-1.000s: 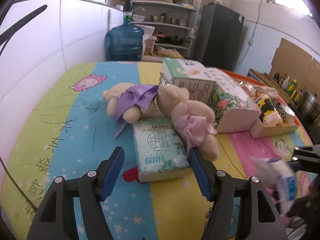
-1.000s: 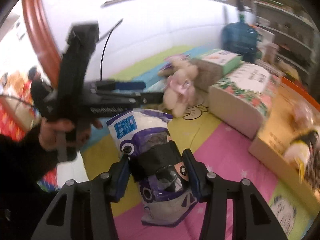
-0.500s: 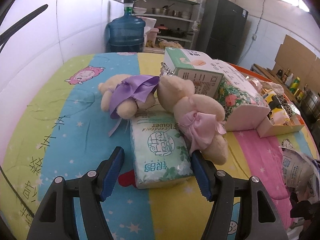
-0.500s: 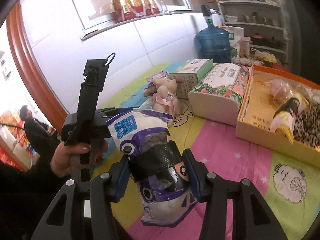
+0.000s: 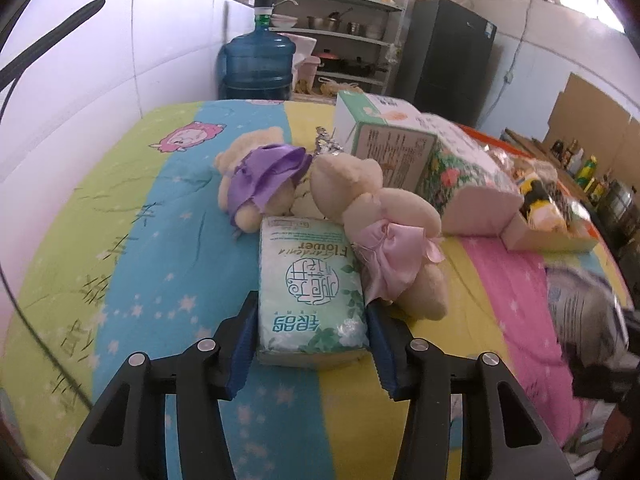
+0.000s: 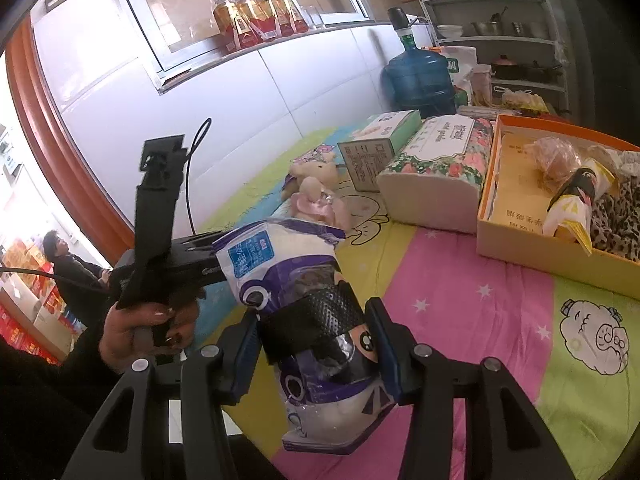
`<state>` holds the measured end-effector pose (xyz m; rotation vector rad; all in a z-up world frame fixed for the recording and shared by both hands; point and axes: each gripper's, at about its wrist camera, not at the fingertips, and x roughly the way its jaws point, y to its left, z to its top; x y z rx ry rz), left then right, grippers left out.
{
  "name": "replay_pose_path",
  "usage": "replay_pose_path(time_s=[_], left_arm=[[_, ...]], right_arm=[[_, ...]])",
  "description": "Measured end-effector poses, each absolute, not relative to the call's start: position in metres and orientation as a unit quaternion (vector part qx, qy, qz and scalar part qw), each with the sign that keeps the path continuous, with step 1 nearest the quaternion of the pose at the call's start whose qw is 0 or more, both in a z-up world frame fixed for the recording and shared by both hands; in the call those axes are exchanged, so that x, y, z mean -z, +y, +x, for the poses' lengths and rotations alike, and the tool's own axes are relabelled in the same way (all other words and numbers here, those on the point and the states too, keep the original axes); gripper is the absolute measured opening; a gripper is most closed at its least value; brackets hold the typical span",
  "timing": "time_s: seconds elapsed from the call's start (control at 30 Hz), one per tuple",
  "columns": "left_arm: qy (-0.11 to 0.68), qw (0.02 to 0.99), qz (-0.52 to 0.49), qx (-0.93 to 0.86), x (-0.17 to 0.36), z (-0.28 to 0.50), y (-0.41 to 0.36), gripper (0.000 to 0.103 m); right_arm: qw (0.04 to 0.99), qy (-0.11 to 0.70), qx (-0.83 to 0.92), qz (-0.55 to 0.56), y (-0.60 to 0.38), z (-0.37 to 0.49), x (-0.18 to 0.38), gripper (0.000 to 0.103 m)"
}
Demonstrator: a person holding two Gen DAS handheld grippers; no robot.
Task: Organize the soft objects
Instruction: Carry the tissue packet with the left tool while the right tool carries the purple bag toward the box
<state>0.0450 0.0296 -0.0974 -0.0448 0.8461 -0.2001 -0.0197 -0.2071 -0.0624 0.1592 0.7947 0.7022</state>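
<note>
A: Left gripper (image 5: 310,322) status?

B: Jaws closing, green tissue pack (image 5: 310,280) between them. Both blue pads sit right at the pack's near sides; looks like contact. Pack lies flat on the striped cartoon sheet (image 5: 160,280).

A: What's around the pack?

B: From the pack: bear in the pink bow (image 5: 384,236) at 1 o'clock, leaning on its right edge. Bear in the purple bow (image 5: 256,178) at 11 o'clock, touching the far corner. Green-white carton (image 5: 384,136) at 12 to 1 o'clock behind the bears, floral tissue pack (image 5: 464,176) just beside it at 2 o'clock.

A: Right gripper (image 6: 316,352)?

B: Clamped on a purple-white plastic pouch (image 6: 304,304), pads on both sides at mid-height. Pouch stands roughly upright, top tilted toward 11 o'clock. It's off the sheet, held above the pink stripe.

A: Box?

B: Orange cardboard box (image 6: 556,256) at 2 o'clock from the right gripper. It holds a leopard-print item, a yellow-black plush and a bagged brownish thing. The floral pack touches the box's left wall.

A: Can the right camera see the left tool?

B: Yes, at 10 o'clock, with a hand (image 6: 148,332) on its handle. Its fingertips are hidden behind the pouch.

A: Background?

B: Blue water jug (image 5: 258,64) at 12 o'clock past the sheet, with shelves of pots just right of it.
</note>
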Motion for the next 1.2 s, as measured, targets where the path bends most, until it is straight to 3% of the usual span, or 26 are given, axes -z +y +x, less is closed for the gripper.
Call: replay_pose_path(time_s=[0.67,1.2], left_arm=[[0.400,0.907,-0.024,0.127,0.100,0.018,0.042,0.056],[0.339,0.932,-0.056,0.115,0.063,-0.007,0.059,0.050]], right_arm=[[0.862,0.378,-0.328,0.079,-0.202,-0.032,0.064,0.051],[0.871,0.359,-0.326,0.075,-0.205,-0.043,0.054,0.051]])
